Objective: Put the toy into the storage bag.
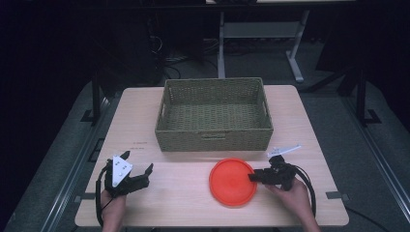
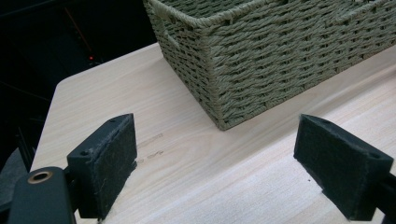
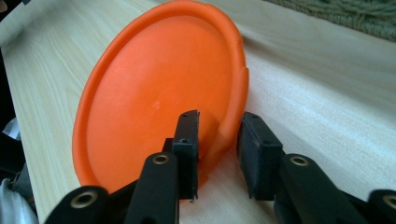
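Black jaws of the right gripper [image 3: 217, 154] straddle the near right rim of the orange disc [image 1: 233, 182], seemingly pinching it, so the grasp looks made while the disc lies on the bench [image 1: 159, 193], basket [image 1: 214, 140] empty, left gripper [image 1: 138, 166] spread idle.

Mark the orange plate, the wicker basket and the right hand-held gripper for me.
orange plate [image 1: 231, 182]: high view, middle of its face.
wicker basket [image 1: 212, 138]: high view, near wall.
right hand-held gripper [image 3: 217, 148]: right gripper view, midway between its fingertips, astride the plate's rim.
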A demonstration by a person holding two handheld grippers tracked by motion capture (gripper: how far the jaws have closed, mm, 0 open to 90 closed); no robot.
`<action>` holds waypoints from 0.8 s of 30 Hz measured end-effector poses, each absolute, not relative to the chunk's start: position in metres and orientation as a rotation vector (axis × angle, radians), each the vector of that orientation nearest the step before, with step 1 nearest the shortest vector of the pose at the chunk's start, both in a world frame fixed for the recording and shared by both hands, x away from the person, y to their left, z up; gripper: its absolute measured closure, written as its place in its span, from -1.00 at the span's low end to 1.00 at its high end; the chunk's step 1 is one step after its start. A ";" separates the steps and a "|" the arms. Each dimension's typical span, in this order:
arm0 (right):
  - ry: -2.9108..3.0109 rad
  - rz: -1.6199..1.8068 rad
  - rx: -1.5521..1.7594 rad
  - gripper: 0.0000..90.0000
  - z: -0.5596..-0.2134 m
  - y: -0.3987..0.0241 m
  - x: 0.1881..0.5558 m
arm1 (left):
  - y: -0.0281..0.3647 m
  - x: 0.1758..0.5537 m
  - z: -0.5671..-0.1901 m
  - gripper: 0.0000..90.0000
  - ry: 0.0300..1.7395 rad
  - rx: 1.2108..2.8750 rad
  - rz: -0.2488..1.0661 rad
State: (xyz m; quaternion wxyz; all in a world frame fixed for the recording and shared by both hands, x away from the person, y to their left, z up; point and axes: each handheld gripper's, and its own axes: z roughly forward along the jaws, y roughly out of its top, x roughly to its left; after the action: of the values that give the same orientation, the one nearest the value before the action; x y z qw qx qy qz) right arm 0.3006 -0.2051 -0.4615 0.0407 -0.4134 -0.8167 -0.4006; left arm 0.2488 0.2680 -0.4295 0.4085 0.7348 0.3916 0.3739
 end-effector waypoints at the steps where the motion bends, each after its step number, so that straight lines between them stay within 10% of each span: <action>1: -2.495 -1.239 -1.265 0.61 -0.461 -0.205 0.301 | 0.268 0.249 -0.429 -0.72 0.989 1.848 0.942; 24: -2.389 -1.437 -1.184 0.82 -0.441 -0.206 0.294 | 0.269 0.248 -0.429 -0.72 0.997 1.844 0.950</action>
State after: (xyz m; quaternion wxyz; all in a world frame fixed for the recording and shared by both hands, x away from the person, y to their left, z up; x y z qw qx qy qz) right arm 0.2938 -0.2058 -0.4414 0.0563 -0.3903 -0.7874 -0.4738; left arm 0.2478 0.2691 -0.4292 0.4077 0.7317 0.3956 0.3767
